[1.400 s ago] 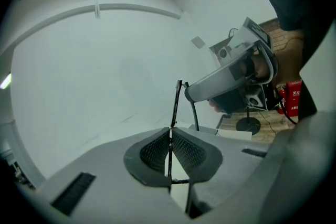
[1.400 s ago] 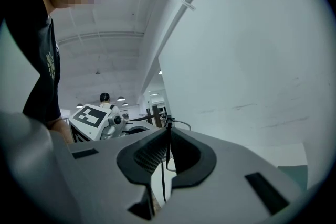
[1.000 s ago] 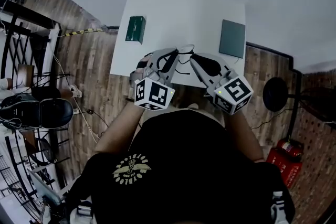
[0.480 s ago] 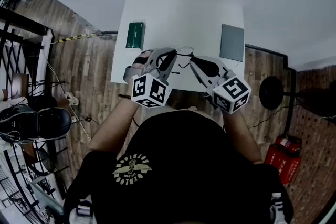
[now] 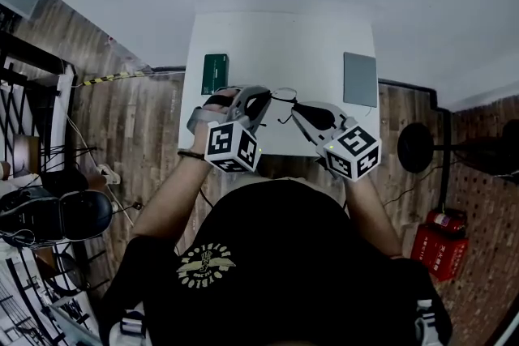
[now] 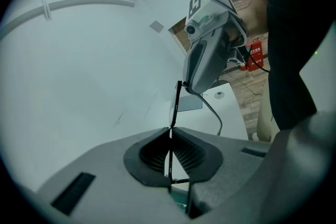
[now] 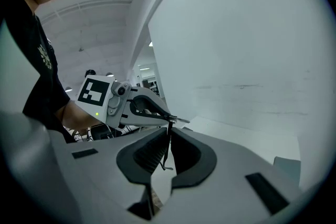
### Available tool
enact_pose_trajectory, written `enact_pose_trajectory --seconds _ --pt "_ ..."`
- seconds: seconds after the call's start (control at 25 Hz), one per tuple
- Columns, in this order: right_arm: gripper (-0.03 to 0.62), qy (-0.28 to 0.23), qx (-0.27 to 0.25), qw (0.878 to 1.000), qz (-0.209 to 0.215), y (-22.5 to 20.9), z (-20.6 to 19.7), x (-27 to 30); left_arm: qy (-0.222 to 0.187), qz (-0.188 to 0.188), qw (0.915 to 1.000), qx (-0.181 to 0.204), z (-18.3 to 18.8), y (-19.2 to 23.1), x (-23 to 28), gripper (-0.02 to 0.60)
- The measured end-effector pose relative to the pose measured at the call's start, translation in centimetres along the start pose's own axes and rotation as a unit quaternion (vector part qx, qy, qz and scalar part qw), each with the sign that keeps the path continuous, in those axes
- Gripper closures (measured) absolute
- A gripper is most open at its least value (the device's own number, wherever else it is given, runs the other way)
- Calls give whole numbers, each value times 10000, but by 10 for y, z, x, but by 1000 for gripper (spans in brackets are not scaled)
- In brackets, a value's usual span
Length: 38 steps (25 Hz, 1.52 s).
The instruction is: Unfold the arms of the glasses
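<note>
The glasses [image 5: 284,100] are hanging between the two tools, over the near part of the white worktop [image 5: 284,40]. They are looking thin and black. I cannot tell if they are touching the worktop.

The left hand-held gripper [image 5: 265,98] is pinching a thin black bar of the glasses. Its jaws are squeezing together on it, with hardly any gap. The right hand-held gripper [image 5: 297,108] is pinching another thin black part of the glasses, and its jaws are pressing almost closed on that too. The two tips are pointing toward each other and sitting close together, with the glasses joining them.

A green box [image 5: 215,73] is lying on the worktop near the left edge, a little past the left hand-held gripper. A grey flat thing [image 5: 360,79] is lying near the right edge, apart from the glasses.

A person in a black shirt [image 5: 268,271] is standing at the near edge, holding one tool in each hand. A wooden floor [image 5: 138,117] is showing on both sides of the worktop.
</note>
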State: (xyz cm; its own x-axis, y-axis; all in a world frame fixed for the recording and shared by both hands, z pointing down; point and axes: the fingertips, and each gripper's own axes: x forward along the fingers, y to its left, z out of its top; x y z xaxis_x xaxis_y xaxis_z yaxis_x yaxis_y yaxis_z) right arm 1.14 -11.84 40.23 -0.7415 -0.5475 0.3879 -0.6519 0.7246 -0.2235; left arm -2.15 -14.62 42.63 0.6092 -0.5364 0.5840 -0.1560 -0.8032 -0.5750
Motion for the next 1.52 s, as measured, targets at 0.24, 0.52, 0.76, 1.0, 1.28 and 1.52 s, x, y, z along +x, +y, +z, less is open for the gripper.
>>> enact_pose_trajectory --seconds 0.24,0.52,0.76,1.0,1.28,1.52 --pt "571 451 -152 9988 -112 11 -1 28 -35 -185 9991 383 -26 10 -9 560" --pt "569 971 -209 9947 -272 29 -10 57 -168 -326 9972 656 -56 10 -20 560" --pt "569 1322 -154 9899 -489 35 -20 65 -360 -520 9944 847 -66 5 -19 560" --pt "538 934 -125 9912 -932 20 -13 55 -620 -511 9960 388 -59 5 -7 560" --pt "428 13 -104 9915 -1297 -8 18 40 -953 -321 9851 -1399 -64 13 6 561" --pt "435 -681 -334 9898 -1203 -30 43 21 -1275 164 9391 -3186 -68 38 14 561"
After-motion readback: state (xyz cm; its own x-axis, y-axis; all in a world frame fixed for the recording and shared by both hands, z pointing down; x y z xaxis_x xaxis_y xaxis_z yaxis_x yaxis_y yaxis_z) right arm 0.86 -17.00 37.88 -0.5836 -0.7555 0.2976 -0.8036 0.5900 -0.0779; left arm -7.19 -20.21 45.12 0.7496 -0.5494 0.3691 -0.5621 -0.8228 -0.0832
